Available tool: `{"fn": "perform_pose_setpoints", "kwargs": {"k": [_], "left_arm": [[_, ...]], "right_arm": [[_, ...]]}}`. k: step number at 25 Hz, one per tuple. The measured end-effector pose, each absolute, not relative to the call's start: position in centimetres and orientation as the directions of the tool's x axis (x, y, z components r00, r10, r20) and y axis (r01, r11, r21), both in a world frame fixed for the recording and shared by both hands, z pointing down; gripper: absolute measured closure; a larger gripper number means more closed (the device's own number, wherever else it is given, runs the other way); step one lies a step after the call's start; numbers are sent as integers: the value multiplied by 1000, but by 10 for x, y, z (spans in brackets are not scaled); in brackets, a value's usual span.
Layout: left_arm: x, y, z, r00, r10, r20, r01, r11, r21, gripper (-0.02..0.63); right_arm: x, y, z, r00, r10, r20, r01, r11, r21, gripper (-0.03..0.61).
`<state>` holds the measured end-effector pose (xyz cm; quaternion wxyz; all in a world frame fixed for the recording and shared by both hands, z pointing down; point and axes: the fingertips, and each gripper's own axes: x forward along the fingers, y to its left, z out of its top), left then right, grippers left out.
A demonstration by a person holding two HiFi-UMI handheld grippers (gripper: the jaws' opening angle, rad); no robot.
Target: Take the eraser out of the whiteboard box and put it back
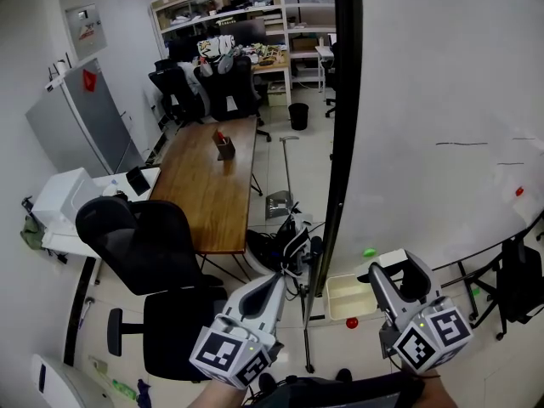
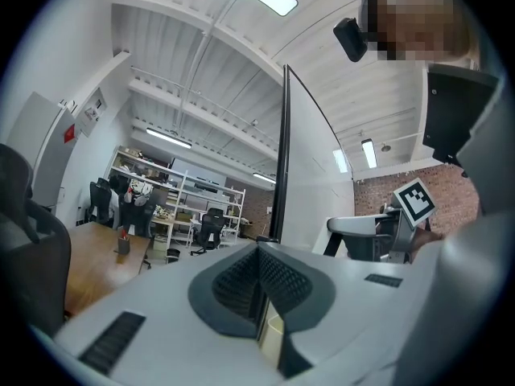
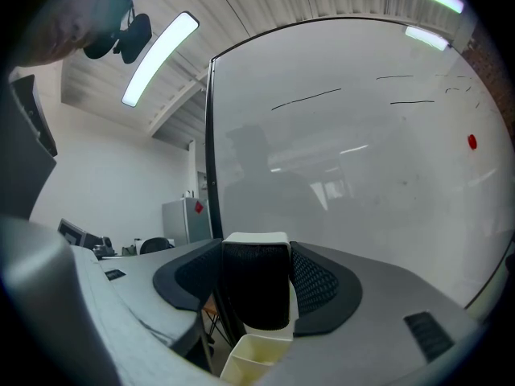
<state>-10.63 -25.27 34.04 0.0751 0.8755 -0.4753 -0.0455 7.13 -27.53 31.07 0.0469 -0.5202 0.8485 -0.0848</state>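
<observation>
1. The right claw (image 3: 257, 252) is closed on the eraser (image 3: 256, 289). One jaw presses on each side of it.
2. The eraser has a black fuzzy face and a white back. It stands upright between the jaws. It is out of the box.
3. The whiteboard box (image 3: 251, 360) is a small cream tray. In the right gripper view it shows just under the eraser. I cannot tell if the two touch.
4. In the head view the box sits just left of the right claw, low down by the bottom of the whiteboard (image 1: 442, 100).
5. The left claw (image 2: 259, 296) has its jaws together. It holds nothing.
6. The left claw is to the left of the right claw, and the two are apart. Both point level.
7. The whiteboard is big and white and fills the right side of the head view. It has a black edge (image 1: 344, 126) on its left side. A few thin dark lines are drawn far up on it.
8. A green magnet (image 1: 369, 252) sticks on the board near the right claw. A red magnet (image 1: 519, 191) sticks on the board far to the right.
9. A small red thing (image 1: 351, 322) lies near the box, on its near side.
10. To the left there is a long brown table (image 1: 208, 189) with a small pen holder (image 1: 224, 147) on it.
11. Black office chairs (image 1: 144, 240) stand near the table, on its near side. More chairs and white shelves (image 1: 229, 11) are at the far end of the room.
</observation>
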Motion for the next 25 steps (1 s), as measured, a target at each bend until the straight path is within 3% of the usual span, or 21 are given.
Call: {"fn": "perform_pose_setpoints", "kwargs": {"k": [8, 25], "left_arm": [[-125, -266, 354, 426, -904, -19, -873, -417, 255, 587], [-88, -301, 456, 501, -846, 180, -850, -444, 282, 586]], "right_arm": [[74, -288, 342, -453, -890, 47, -876, 434, -212, 296], [74, -329, 435, -456, -878, 147, -875, 412, -253, 296]]}}
